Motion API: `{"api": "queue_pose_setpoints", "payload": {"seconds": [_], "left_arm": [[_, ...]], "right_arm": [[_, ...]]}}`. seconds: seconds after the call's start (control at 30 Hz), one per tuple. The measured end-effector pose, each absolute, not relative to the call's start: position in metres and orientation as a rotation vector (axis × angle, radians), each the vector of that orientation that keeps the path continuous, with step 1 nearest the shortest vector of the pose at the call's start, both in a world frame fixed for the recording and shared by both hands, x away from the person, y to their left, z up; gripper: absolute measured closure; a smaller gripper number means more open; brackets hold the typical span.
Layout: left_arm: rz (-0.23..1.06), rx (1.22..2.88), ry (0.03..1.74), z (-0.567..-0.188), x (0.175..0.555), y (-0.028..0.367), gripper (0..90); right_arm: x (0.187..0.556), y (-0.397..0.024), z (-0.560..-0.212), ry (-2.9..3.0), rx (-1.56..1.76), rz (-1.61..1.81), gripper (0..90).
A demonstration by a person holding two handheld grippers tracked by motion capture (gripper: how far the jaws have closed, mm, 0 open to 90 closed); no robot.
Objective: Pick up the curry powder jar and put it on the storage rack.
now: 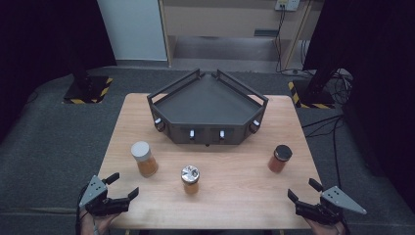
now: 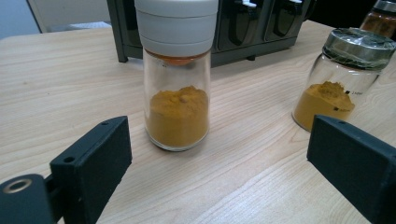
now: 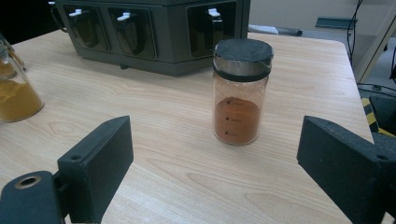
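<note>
Three spice jars stand upright on the wooden table (image 1: 235, 193). A white-capped jar (image 1: 143, 158) (image 2: 176, 79) of yellow-orange powder is at the left, a silver-lidded jar (image 1: 190, 179) (image 2: 345, 77) in the middle, and a black-lidded jar (image 1: 280, 158) (image 3: 241, 91) of reddish powder at the right. My left gripper (image 1: 123, 186) (image 2: 219, 163) hovers open at the table's front left corner, pointing at the white-capped jar, nothing between its jaws. At the front right corner my right gripper (image 1: 303, 190) (image 3: 215, 163) stands open facing the black-lidded jar.
A dark angular rack (image 1: 208, 105) with small white knobs along its front sits at the back centre of the table. Beyond the table lie grey floor, stand bases with yellow-black tape (image 1: 87, 90) and cables (image 1: 333, 81).
</note>
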State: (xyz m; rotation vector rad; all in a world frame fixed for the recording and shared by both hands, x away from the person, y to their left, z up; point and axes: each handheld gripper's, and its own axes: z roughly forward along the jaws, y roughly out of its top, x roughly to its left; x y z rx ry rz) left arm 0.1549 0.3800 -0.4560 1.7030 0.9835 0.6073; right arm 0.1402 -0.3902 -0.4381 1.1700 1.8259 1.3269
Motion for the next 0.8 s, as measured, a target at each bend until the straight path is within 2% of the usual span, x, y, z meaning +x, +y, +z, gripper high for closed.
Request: {"api": "queue_pose_setpoints", "payload": {"seconds": [0.8], "left_arm": [[0.584,1.701,0.972,-0.4565,0.1550,0.3818,3.4]], "right_arm": [[0.1385,-0.3871,-0.4364,1.847,1.135,1.312,9.0]]}}
